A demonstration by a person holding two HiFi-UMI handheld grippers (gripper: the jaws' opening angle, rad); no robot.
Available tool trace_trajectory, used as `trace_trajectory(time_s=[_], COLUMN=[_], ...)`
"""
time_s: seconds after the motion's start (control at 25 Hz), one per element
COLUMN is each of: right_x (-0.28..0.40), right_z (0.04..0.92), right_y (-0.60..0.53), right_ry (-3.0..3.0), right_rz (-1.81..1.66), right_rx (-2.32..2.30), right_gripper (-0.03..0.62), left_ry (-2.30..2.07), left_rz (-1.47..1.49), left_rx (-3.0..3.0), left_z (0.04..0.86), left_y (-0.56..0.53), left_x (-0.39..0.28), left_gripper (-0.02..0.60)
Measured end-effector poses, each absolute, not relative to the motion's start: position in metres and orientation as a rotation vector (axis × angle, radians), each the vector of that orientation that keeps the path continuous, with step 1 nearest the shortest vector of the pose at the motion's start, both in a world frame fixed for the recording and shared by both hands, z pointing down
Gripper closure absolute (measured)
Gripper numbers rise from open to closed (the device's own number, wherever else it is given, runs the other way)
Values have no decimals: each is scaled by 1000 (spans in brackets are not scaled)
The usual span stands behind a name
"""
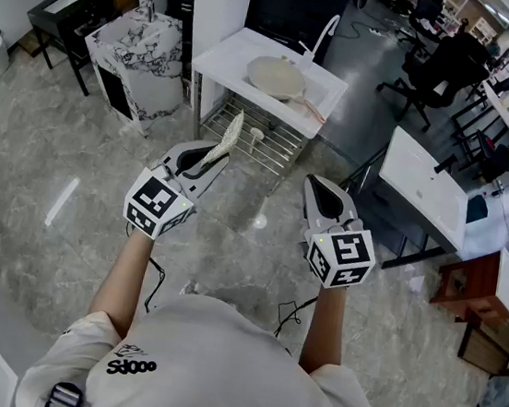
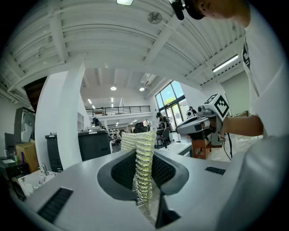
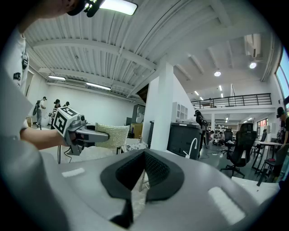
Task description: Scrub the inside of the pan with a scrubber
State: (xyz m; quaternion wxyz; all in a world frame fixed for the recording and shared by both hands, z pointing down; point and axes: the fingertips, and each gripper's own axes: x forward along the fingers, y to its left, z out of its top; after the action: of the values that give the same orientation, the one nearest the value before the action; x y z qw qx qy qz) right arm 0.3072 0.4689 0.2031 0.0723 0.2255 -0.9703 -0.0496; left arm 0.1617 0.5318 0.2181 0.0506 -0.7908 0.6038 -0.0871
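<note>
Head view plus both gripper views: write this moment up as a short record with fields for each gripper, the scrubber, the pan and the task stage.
left gripper: shut on the scrubber
scrubber: pale yellow mesh pad, pinched edge-on between the jaws, sticking out forward
right gripper: jaws together, nothing between them
pan: round, pale, wooden handle, lying on the white sink unit by the faucet
gap: both grippers held in the air in front of the person, well short of the pan
task stage: scrubbing not yet begun; scrubber not touching the pan

white short-sleeved t-shirt [image 1: 214,369], black print, black shoulder straps [image 1: 64,398]; grey left gripper [image 1: 208,157] and right gripper [image 1: 317,191] with black-and-white marker cubes [image 1: 156,206], black cables [image 1: 153,282].
</note>
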Motion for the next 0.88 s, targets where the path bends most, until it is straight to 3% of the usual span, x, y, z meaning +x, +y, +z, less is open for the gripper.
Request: trace_trajectory(time_s=[0.88], right_x=[315], right_z=[202], right_y=[461], right_ry=[-2975], right_rz=[-56], right_rx=[694], right_gripper=[585], left_ry=[1836], left_rz=[-284], left_rx=[-2414], left_z=[222], left_y=[526], left_x=[169], left_gripper=[513])
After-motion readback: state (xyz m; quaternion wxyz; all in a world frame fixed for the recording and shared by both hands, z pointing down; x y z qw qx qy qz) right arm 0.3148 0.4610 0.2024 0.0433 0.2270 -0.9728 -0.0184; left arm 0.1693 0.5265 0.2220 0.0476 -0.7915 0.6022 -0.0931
